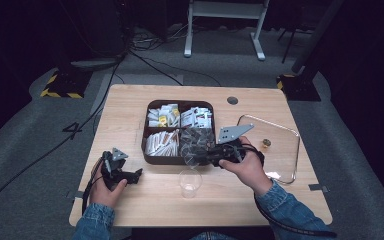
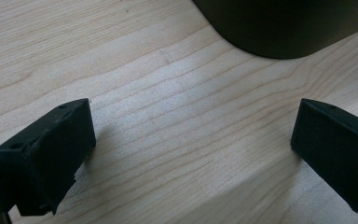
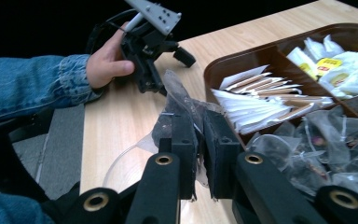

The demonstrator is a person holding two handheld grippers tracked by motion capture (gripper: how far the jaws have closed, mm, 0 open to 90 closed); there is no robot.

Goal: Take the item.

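A dark room surrounds a pale wooden desk [image 1: 130, 107] that carries a brown four-compartment tray [image 1: 147, 145], a clear plastic cup [image 1: 190, 183] and a clear lid [image 1: 280, 150] lying flat. The right gripper [image 3: 199, 140] has its fingers [image 3: 182, 140] closed on a clear tea sachet [image 3: 179, 100] with dark contents, which stands up between and above the fingertips; beneath the fingers the rim of the cup curves into the right gripper view, and beyond them lies the tray's compartment of similar sachets [image 3: 326, 154]. The left gripper [image 2: 193, 140] rests low on the desk with its fingers wide apart and nothing between them, the tray's dark corner ahead of the fingertips. The step in hand looks like carrying the sachet to the cup. To do it well, keep the pinch firm on the thin film, bring the fingers squarely over the cup's mouth rather than its edge, lower until the sachet's bottom is inside the rim, then release. The light cup may tip if nudged, so the left fingers could steady it from the side.
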